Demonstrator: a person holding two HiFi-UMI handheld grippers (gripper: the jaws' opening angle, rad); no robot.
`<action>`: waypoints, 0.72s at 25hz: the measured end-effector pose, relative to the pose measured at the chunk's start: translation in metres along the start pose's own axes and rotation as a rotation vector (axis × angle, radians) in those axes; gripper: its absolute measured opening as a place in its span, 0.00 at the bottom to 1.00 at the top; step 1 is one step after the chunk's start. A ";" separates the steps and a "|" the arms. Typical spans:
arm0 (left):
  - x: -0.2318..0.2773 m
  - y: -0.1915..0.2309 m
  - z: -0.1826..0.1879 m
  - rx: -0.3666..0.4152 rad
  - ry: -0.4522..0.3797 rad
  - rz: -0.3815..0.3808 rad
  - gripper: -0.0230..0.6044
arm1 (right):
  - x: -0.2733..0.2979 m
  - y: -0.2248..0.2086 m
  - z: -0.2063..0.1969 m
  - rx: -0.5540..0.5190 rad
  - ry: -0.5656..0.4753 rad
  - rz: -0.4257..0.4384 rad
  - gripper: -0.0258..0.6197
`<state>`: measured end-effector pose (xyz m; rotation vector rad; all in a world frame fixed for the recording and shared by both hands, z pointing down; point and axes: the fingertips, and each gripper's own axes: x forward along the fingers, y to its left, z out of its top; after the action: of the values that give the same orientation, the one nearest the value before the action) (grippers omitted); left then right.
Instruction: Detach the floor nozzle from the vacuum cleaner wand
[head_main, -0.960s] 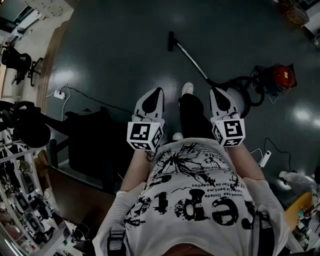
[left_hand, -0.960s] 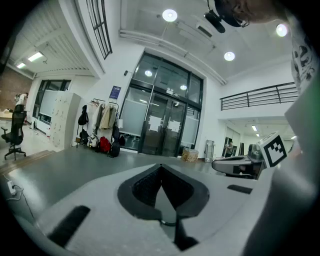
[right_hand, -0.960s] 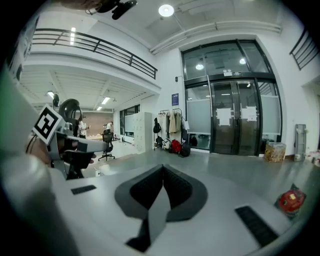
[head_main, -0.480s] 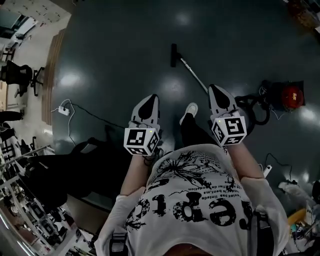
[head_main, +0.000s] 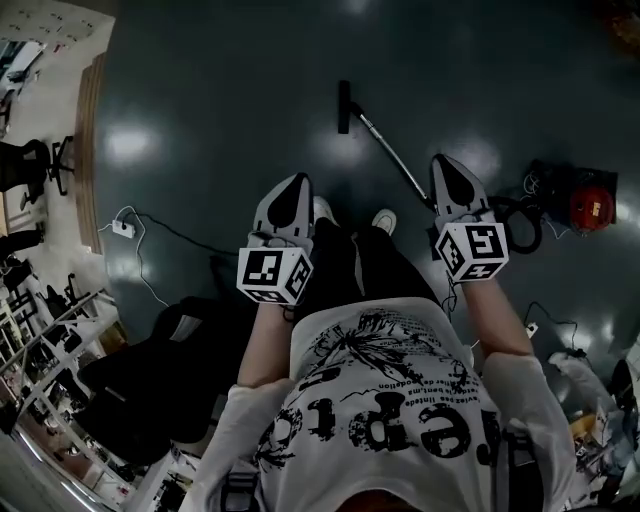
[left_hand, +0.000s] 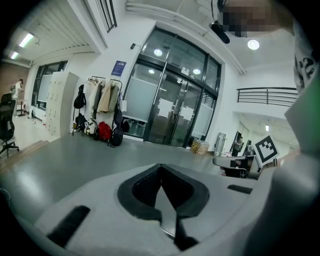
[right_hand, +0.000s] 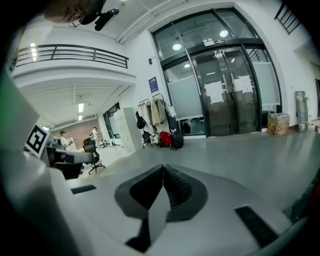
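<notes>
The dark glossy floor (head_main: 230, 90) fills most of the head view. It lies wide and bare between my feet and the vacuum cleaner. Only the two gripper views show the walls. The left gripper view shows a tall glass entrance door (left_hand: 175, 110) with a rack of hanging coats (left_hand: 102, 100) beside it, and the right gripper view shows the same door. These two views do not show the vacuum cleaner; only the head view does.

There the round red canister (head_main: 588, 208) stands near the right edge, with its black hose (head_main: 520, 225) curled just beside it. The thin metal wand (head_main: 395, 160) runs from the hose up and to the left. The black floor nozzle (head_main: 344, 107) sits on its far end, flat on the floor, well ahead of me, with open floor on all sides.

I hold my left gripper (head_main: 290, 195) and my right gripper (head_main: 447, 165) in front of my body, apart from each other and well apart from the nozzle. The jaws of both are closed, with nothing between them.

My white shoe (head_main: 384, 221) shows between the grippers. A small white power strip (head_main: 122, 228) with its cable lies near the left edge of the floor.
</notes>
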<state>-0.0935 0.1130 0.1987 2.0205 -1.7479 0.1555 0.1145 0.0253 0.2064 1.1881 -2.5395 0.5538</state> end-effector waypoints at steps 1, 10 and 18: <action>0.013 0.008 -0.001 -0.008 0.018 -0.009 0.04 | 0.011 -0.003 0.000 0.011 0.008 -0.014 0.04; 0.135 0.086 0.005 -0.015 0.231 -0.258 0.04 | 0.123 -0.018 0.001 0.059 0.044 -0.212 0.04; 0.237 0.174 -0.047 -0.022 0.365 -0.249 0.04 | 0.228 -0.065 -0.057 0.012 0.108 -0.232 0.04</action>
<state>-0.2070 -0.0977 0.3759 2.0217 -1.2612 0.3943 0.0289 -0.1399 0.3634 1.3939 -2.2722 0.5602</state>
